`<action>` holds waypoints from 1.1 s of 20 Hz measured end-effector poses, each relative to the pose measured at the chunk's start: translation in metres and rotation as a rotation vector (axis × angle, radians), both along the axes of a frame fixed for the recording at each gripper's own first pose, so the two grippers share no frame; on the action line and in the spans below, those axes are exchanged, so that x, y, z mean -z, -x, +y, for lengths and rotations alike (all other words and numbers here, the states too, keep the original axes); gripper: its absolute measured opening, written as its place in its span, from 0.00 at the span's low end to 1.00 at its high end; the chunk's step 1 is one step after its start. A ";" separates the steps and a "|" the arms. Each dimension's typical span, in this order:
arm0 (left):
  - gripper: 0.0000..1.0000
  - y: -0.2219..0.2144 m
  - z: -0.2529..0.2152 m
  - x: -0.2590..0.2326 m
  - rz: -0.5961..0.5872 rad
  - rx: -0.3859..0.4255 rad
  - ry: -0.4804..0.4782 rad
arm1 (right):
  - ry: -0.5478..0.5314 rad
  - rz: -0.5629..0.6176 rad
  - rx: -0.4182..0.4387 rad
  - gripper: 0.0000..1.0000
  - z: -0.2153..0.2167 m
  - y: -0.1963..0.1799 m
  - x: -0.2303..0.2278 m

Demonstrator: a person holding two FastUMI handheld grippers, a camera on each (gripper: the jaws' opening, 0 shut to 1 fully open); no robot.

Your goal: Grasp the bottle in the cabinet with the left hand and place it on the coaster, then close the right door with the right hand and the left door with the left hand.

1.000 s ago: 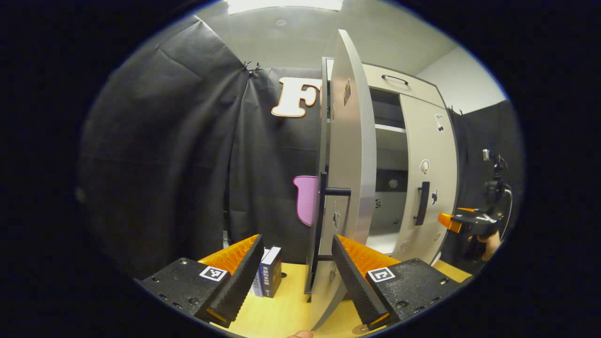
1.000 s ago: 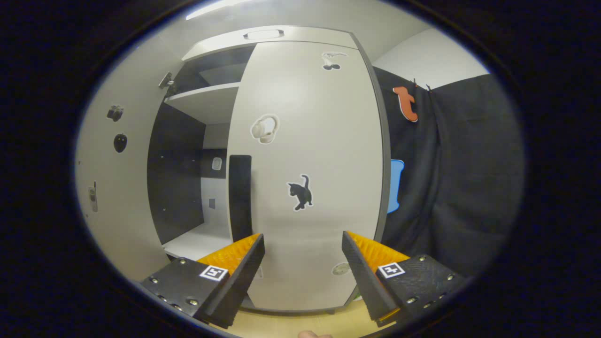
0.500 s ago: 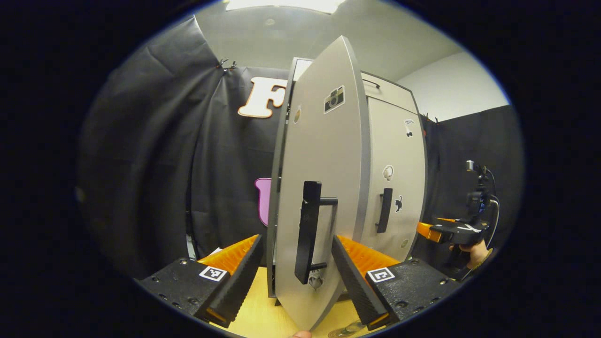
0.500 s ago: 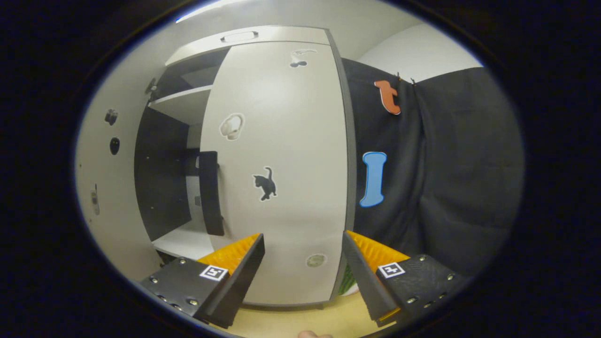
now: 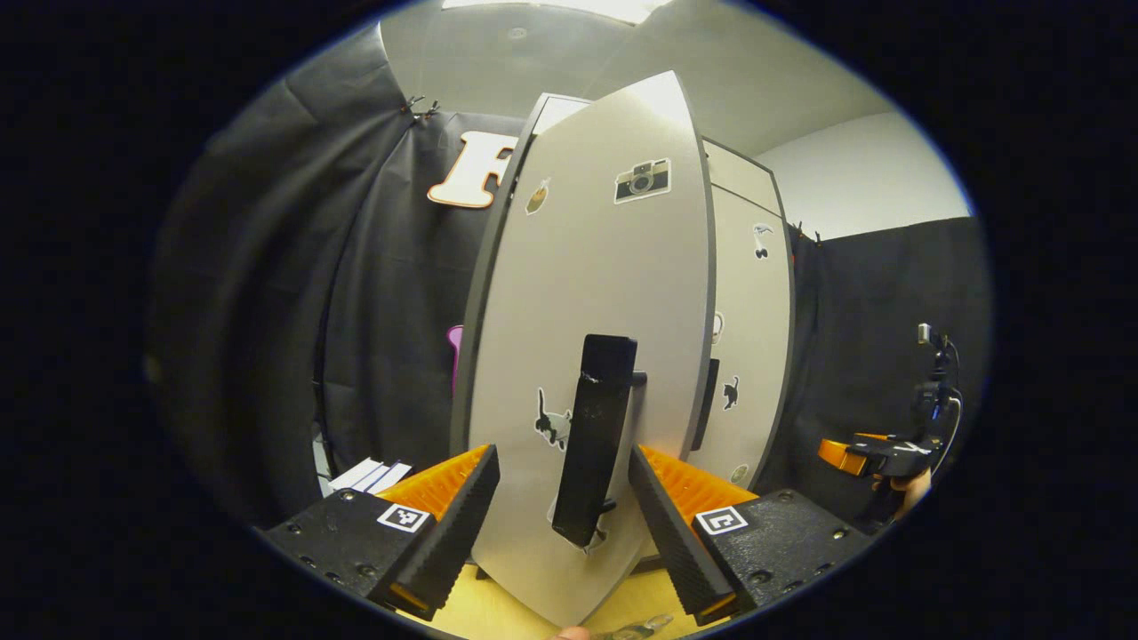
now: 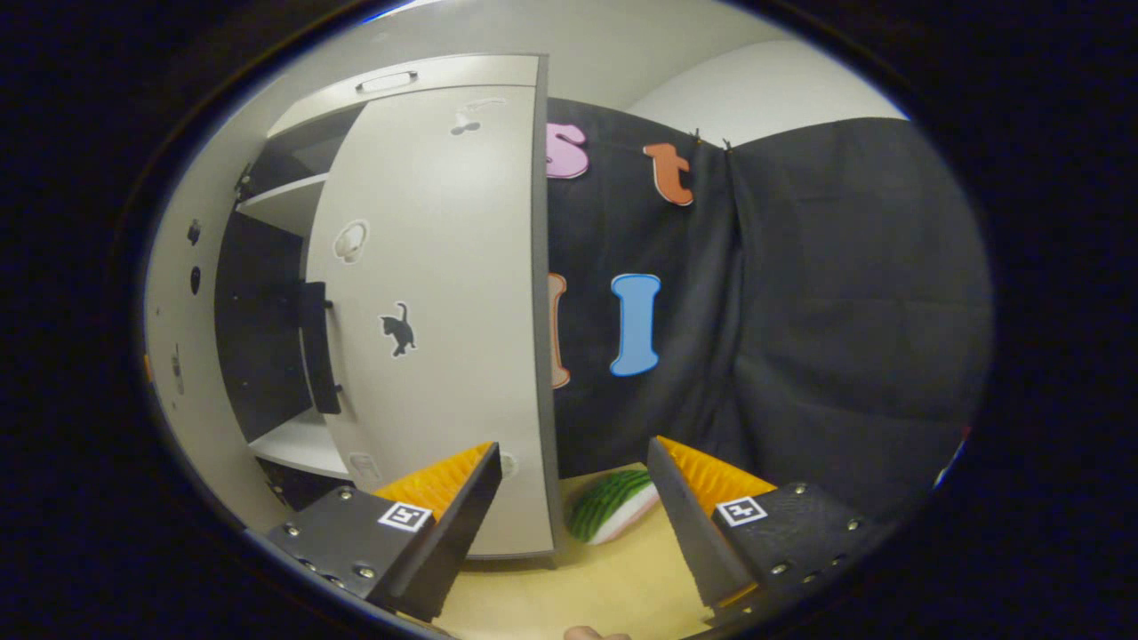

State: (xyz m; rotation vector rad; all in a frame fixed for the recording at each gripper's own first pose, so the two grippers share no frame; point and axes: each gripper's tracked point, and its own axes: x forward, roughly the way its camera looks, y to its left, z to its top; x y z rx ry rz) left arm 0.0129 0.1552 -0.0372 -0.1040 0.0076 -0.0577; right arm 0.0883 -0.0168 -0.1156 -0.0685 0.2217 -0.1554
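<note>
Pale wood tabletop (image 6: pixel 569 587), smooth grey left door (image 5: pixel 587 293), flat black handle (image 5: pixel 594 440); both ridged claws gaping

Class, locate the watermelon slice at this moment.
In the right gripper view, the watermelon slice lies on the wooden table, just right of the right door's lower edge, before the black cloth.

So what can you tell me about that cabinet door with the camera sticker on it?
The left door is a tall, flat, pale grey panel with a darker edge. It carries a camera sticker, a cat sticker and a long black bar handle. It stands partly swung toward closing, ahead of the left gripper, whose open jaws flank the handle without pressing it.
</note>
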 end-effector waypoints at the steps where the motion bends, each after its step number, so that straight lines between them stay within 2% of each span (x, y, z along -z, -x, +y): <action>1: 0.93 -0.003 -0.004 0.001 0.003 0.011 -0.003 | -0.002 0.000 0.016 0.97 -0.009 0.005 -0.002; 3: 0.93 -0.014 -0.011 0.003 0.004 0.016 -0.008 | 0.001 -0.004 0.049 1.00 -0.026 0.013 -0.005; 9: 0.93 -0.044 -0.037 0.010 0.018 0.060 -0.011 | 0.016 -0.002 0.120 1.00 -0.065 0.039 -0.012; 10: 0.97 -0.049 -0.041 0.011 0.017 0.067 -0.023 | 0.015 -0.002 0.130 1.00 -0.070 0.044 -0.013; 14: 0.99 -0.068 -0.050 0.011 0.013 0.090 -0.070 | 0.019 -0.006 0.152 1.00 -0.084 0.059 -0.016; 19: 0.99 -0.087 -0.058 0.015 0.030 0.108 -0.043 | 0.006 0.008 0.175 1.00 -0.096 0.077 -0.014; 22: 0.98 -0.098 -0.062 0.017 0.029 0.106 -0.064 | 0.004 0.008 0.173 1.00 -0.100 0.084 -0.015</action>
